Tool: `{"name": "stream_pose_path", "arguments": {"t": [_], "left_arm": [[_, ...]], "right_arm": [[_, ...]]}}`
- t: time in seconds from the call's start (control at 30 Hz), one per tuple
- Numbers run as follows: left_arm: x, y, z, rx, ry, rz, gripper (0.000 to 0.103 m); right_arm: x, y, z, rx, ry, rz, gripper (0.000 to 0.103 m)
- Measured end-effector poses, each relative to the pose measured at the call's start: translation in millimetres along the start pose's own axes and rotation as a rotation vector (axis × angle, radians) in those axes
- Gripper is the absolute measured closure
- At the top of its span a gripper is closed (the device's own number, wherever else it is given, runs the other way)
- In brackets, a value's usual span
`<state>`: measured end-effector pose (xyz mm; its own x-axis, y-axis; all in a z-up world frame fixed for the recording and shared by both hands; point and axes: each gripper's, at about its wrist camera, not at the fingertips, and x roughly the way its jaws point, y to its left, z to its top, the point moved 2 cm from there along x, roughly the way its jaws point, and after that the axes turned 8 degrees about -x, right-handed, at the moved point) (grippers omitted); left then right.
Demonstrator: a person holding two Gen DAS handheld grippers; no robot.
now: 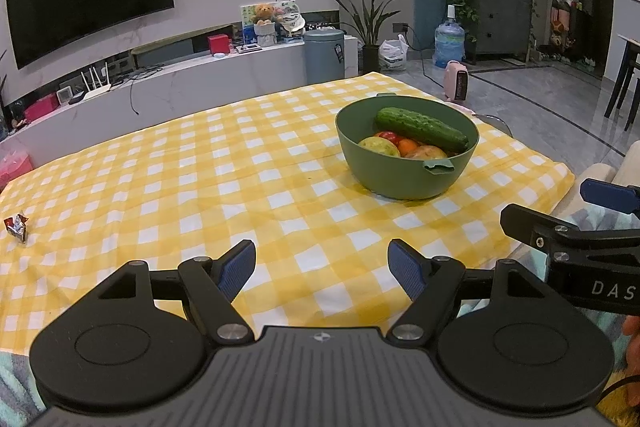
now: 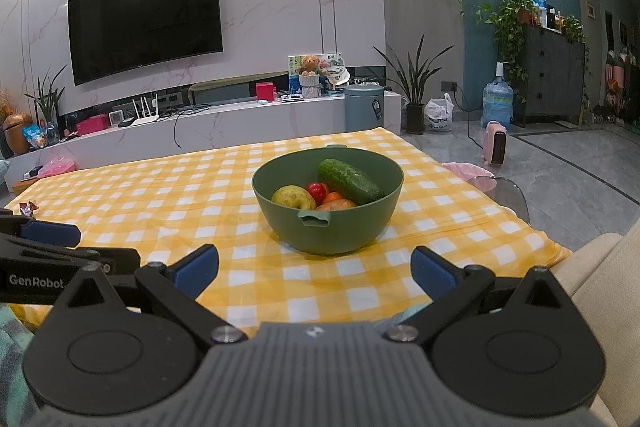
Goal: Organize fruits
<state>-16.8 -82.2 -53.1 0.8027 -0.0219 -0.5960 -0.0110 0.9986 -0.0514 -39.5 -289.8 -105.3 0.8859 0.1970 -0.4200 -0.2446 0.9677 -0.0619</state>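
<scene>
A green bowl [image 1: 404, 179] [image 2: 332, 231] stands on the yellow checked tablecloth [image 1: 200, 167] [image 2: 160, 187]. Inside lie a cucumber [image 1: 422, 129] [image 2: 350, 181], a yellow-green apple [image 1: 378, 147] [image 2: 293, 197], a red tomato [image 1: 389, 137] [image 2: 317, 190] and orange fruit [image 1: 408, 146] [image 2: 336, 203]. My left gripper [image 1: 322, 269] is open and empty, near the table's front edge, left of the bowl. My right gripper [image 2: 314, 267] is open and empty, just in front of the bowl. Each gripper shows at the edge of the other's view.
A small crumpled wrapper [image 1: 17, 225] [image 2: 28, 207] lies at the cloth's left edge. A beige sofa arm [image 2: 600, 267] is at the right. Beyond the table stand a TV console [image 2: 200, 123], a bin [image 2: 363, 107] and a pink heater [image 2: 495, 143].
</scene>
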Motion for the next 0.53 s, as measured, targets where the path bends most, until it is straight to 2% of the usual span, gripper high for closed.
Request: {"name": "stream_pose_path", "arguments": {"t": [0.53], "left_arm": [[-1.7, -1.1, 1.7, -0.007, 0.008, -0.014, 0.015]], "right_arm": [[1.3, 3.1, -1.6, 0.000, 0.006, 0.000, 0.004]]}}
